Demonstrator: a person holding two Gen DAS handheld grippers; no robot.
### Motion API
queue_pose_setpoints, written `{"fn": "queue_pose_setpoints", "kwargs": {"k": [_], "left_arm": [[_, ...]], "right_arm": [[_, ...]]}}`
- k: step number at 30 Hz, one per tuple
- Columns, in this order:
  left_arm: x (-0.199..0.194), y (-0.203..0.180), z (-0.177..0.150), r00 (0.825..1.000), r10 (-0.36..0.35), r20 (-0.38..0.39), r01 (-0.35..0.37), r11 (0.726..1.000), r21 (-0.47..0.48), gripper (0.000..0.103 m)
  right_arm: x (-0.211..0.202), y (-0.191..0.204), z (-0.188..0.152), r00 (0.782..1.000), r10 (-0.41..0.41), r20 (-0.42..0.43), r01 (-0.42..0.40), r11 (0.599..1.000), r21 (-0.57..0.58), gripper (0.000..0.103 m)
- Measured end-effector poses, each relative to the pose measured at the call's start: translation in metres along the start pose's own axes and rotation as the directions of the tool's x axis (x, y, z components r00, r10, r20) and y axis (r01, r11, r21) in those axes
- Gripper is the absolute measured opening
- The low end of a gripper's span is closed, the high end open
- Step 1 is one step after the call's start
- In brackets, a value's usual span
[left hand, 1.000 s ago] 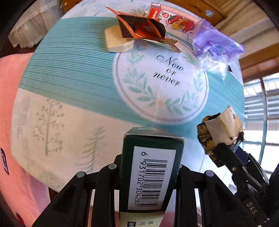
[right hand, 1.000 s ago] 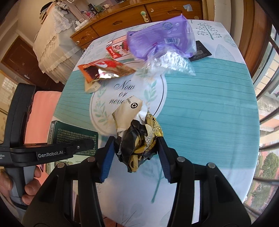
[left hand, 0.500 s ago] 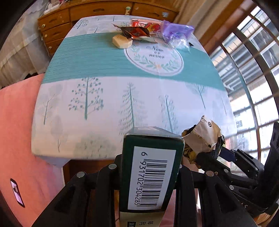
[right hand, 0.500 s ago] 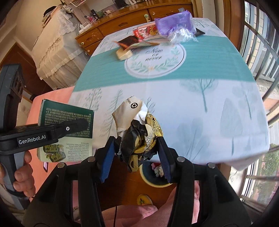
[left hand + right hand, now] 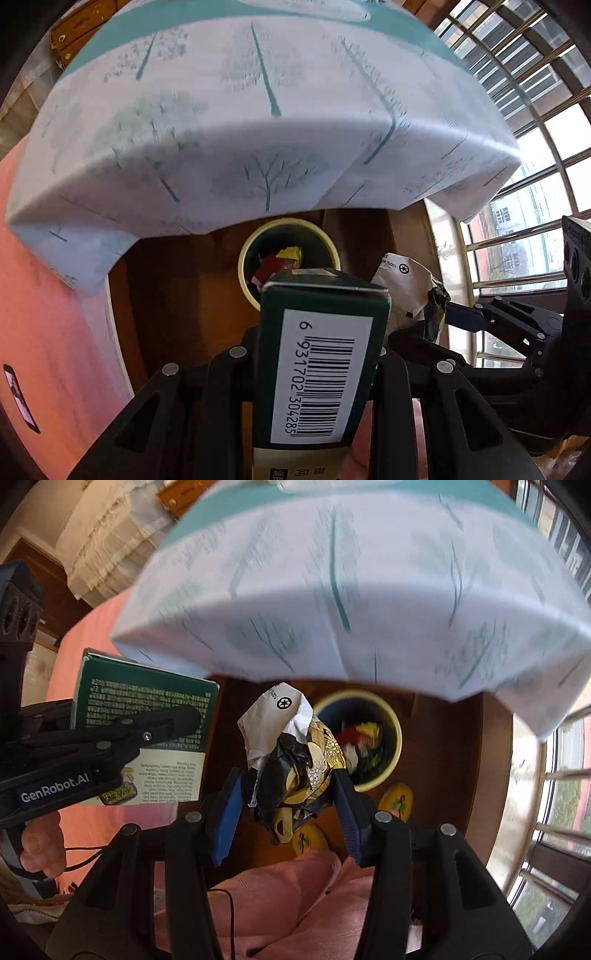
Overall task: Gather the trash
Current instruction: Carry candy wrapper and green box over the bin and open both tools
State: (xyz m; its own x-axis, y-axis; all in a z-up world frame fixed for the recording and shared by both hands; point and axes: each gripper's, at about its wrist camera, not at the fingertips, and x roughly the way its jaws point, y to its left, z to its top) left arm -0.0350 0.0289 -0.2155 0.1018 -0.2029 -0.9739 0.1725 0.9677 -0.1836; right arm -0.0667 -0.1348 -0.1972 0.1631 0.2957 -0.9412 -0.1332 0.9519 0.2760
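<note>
Trash: my left claw grips a green box; my right claw clamps a crumpled wrapper, near the bin.

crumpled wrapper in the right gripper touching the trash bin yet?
Apart. The right wrist view shows the crumpled wrapper clamped between the right gripper fingers, held in the air above the trash bin on the floor.

Cardboard box glossy; wrapper crumpled foil/paper; tablecloth matt; bin glazed.
</note>
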Motion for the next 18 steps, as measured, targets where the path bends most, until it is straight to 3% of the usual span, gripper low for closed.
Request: {"fn": "queue_pose_setpoints", "kwargs": {"k": [9, 18], "left_arm": [[0.145, 0.011, -0.014, 0.998, 0.046, -0.050, -0.049, 0.997, -0.064, 0.027], [0.243, 0.025, 0.013, 0.997, 0.067, -0.040, -0.070, 0.992, -0.101, 0.034]], "right_arm": [[0.133, -0.075, -0.029, 0.996, -0.011, -0.089, 0.025, 0.987, 0.161, 0.045], [0.222, -0.119, -0.011, 0.994, -0.013, -0.105, 0.029, 0.988, 0.152, 0.047]]}}
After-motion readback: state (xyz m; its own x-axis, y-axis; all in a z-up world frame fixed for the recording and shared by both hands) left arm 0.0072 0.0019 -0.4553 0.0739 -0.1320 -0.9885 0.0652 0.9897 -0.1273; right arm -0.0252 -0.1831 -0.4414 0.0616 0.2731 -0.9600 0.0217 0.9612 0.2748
